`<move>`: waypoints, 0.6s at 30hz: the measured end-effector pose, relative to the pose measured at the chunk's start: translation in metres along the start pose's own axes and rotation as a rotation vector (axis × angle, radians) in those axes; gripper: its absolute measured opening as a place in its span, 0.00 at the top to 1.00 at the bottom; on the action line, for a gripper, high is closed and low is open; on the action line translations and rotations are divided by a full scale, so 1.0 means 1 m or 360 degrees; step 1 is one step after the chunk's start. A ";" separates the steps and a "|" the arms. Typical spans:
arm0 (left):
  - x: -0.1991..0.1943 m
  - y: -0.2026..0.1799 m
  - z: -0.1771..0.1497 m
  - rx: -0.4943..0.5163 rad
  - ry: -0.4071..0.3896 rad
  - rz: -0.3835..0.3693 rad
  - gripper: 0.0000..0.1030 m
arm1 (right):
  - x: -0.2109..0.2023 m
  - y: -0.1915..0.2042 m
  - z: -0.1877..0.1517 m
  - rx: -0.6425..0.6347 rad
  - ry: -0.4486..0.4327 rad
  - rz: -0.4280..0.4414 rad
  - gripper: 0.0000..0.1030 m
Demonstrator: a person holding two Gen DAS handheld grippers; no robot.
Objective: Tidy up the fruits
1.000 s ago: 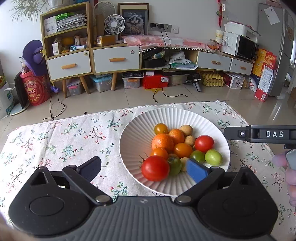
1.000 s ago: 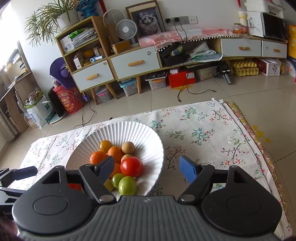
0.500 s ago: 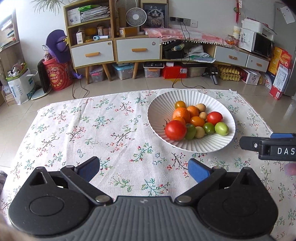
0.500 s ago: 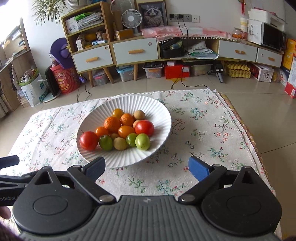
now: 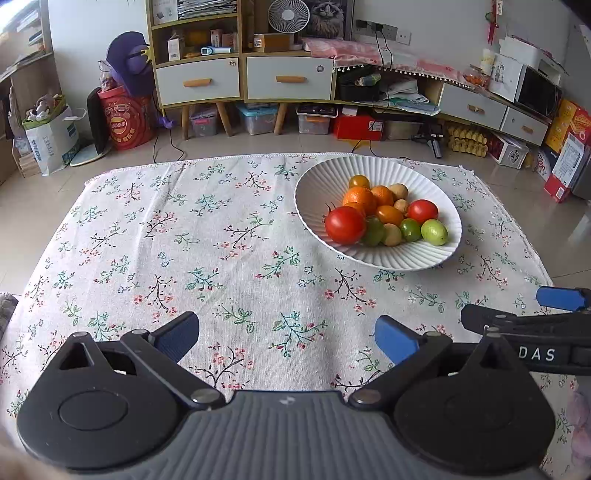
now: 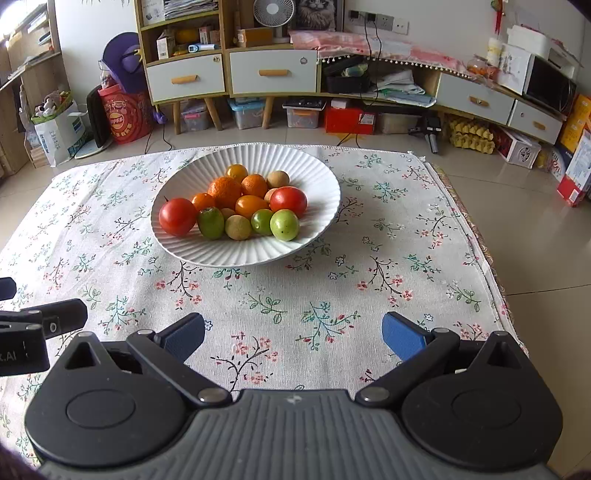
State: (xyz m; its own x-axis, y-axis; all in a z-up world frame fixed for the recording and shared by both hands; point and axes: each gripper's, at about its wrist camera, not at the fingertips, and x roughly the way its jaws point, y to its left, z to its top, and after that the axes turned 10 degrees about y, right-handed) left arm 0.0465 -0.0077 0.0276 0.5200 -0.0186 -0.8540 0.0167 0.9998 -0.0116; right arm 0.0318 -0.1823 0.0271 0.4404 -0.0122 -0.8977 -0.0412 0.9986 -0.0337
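A home living room: low tabletop under a flowered cloth (image 5: 221, 236); tiled floor (image 6: 535, 206); wooden sideboard with white drawers (image 6: 273, 72) along the wall; shelf of papers (image 5: 207, 7); small desk fan (image 5: 288, 16); framed cat picture (image 5: 328, 18); microwave (image 5: 537, 90); storage boxes (image 5: 258, 118) beneath.

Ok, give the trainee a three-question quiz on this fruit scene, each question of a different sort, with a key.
1. True or false: the left gripper is shut on a tomato.
2. Multiple choice: where does all the fruit lie? A) scattered on the floral tablecloth B) in the white ribbed bowl C) in the right gripper
3. Fill in: the fruit at the far left of the pile in the right wrist view is a large red ____.

Key: 1 false; 2 B; 3 tomato.
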 end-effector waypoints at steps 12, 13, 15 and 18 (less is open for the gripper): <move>-0.001 -0.008 -0.005 0.0043 0.0004 0.0022 0.02 | -0.006 -0.001 -0.003 -0.0009 -0.0012 0.0006 0.01; 0.000 -0.008 -0.005 0.0044 0.0006 0.0023 0.02 | -0.006 -0.001 -0.003 -0.0009 -0.0014 0.0006 0.01; 0.000 -0.007 -0.005 0.0042 0.0009 0.0023 0.02 | -0.006 -0.001 -0.003 -0.0009 -0.0016 0.0004 0.01; 0.000 -0.006 -0.005 0.0039 0.0012 0.0026 0.02 | -0.006 0.000 -0.003 -0.0010 -0.0013 -0.0001 0.01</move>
State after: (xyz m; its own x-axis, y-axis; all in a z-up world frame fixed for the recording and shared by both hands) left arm 0.0416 -0.0138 0.0250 0.5139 -0.0022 -0.8579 0.0291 0.9995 0.0148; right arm 0.0265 -0.1829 0.0307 0.4478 -0.0126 -0.8941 -0.0465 0.9982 -0.0374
